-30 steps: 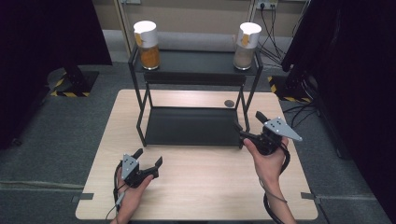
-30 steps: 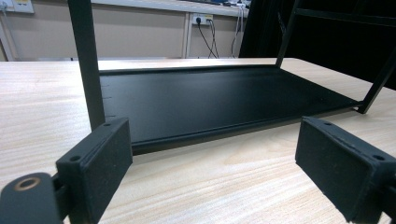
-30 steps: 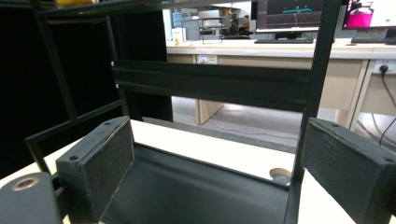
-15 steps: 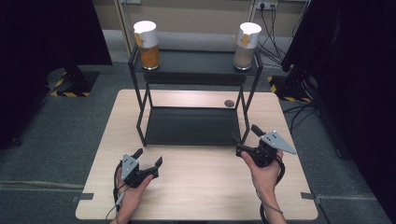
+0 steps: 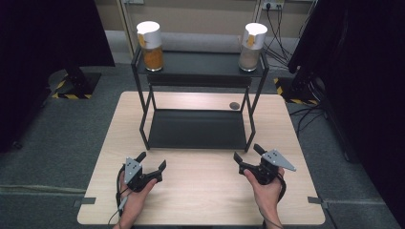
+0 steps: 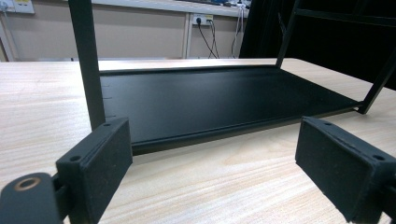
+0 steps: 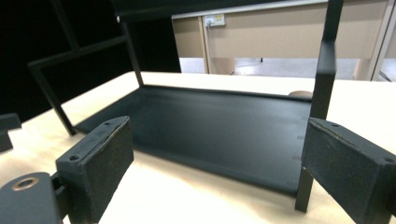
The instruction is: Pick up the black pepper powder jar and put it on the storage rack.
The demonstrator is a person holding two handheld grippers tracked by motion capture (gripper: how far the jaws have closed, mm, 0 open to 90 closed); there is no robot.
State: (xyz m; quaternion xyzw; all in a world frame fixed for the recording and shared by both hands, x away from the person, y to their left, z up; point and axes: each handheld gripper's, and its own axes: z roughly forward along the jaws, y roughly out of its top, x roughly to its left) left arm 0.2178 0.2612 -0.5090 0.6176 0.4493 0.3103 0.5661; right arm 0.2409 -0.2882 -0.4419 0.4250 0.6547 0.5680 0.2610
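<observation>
Both the left claw (image 5: 152,162) and right claw (image 5: 248,152) are held spread and empty above the counter (image 5: 205,191), just before the rack (image 5: 198,129); no writing can be read.

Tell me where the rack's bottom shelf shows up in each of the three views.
High view: bottom shelf at centre, beyond both grippers, under the top shelf.
Left gripper view: it fills the middle, past the open jaws.
Right gripper view: it spans the middle, again past open jaws.
Shared landmark: the rack's front right leg, at and.
</observation>
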